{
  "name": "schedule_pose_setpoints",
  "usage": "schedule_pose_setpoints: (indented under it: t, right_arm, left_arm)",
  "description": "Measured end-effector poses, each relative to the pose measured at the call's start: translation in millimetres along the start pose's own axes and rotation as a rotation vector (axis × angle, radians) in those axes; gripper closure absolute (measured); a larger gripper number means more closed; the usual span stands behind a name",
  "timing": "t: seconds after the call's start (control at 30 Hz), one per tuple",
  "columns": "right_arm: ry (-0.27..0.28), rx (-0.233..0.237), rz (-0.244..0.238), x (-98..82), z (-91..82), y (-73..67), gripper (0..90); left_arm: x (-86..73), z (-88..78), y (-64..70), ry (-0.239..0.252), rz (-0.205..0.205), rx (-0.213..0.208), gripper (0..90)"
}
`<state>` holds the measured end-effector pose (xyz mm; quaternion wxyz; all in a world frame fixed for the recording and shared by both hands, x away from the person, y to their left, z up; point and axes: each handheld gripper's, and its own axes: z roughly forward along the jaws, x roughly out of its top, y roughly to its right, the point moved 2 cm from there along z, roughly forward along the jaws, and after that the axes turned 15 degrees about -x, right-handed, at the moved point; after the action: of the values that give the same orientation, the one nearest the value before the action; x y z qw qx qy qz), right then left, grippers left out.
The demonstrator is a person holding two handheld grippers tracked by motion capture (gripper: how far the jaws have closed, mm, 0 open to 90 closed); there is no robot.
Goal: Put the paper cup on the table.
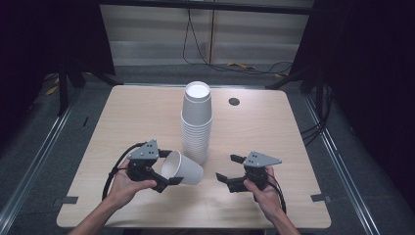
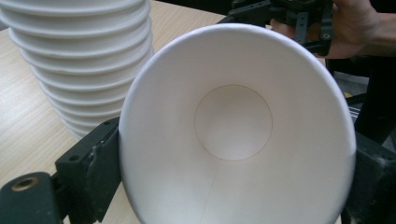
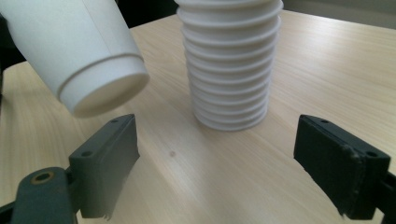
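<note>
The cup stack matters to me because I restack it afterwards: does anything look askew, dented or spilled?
The cup stack leans slightly but is intact. One loose cup lies sideways in the left gripper, undented. Nothing spilled on the table.

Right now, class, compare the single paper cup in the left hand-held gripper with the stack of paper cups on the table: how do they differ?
The single paper cup lies on its side, lifted off the table; the stack of paper cups stands upright on it. The single cup is clamped at its rim by the left hand-held gripper; the stack is untouched. The single cup is alone; the stack nests many. Both are plain white.
</note>
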<state>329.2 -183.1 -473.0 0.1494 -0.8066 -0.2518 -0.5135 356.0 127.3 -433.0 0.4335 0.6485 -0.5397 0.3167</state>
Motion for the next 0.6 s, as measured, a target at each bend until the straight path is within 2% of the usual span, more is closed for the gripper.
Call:
schedule_pose_setpoints:
  t: [0.03,0.07,0.13,0.27,0.4,0.43,0.6]
  right_arm:
    - [0.0,0.0,0.0,0.0,0.0,0.0,13.7]
    - [-0.006,-0.04,0.014,-2.8,-1.5,1.6,13.6]
    - [-0.006,-0.05,0.02,-3.1,-2.2,1.8,13.6]
    - [0.005,-0.069,0.022,-2.5,-4.8,3.3,13.6]
    - [0.009,-0.086,0.03,-2.7,-5.1,6.4,13.6]
    - [0.009,-0.086,0.03,-2.7,-5.1,6.4,13.6]
    - [0.008,-0.101,0.034,-3.4,-5.5,9.4,13.6]
  left_arm:
    - [0.0,0.0,0.0,0.0,0.0,0.0,8.9]
    - [-0.6,-0.3,-0.3,-0.012,-0.004,-0.008,8.7]
    - [-1.7,-1.0,0.2,-0.029,-0.003,0.001,8.7]
    - [-2.5,-4.9,-1.3,-0.029,-0.015,0.01,8.7]
    - [-1.3,-11.9,-5.5,-0.021,-0.029,-0.005,8.7]
    - [-1.0,-13.8,-6.1,-0.027,-0.022,-0.001,8.7]
    - [-0.8,-26.3,-12.2,-0.022,-0.038,0.044,8.7]
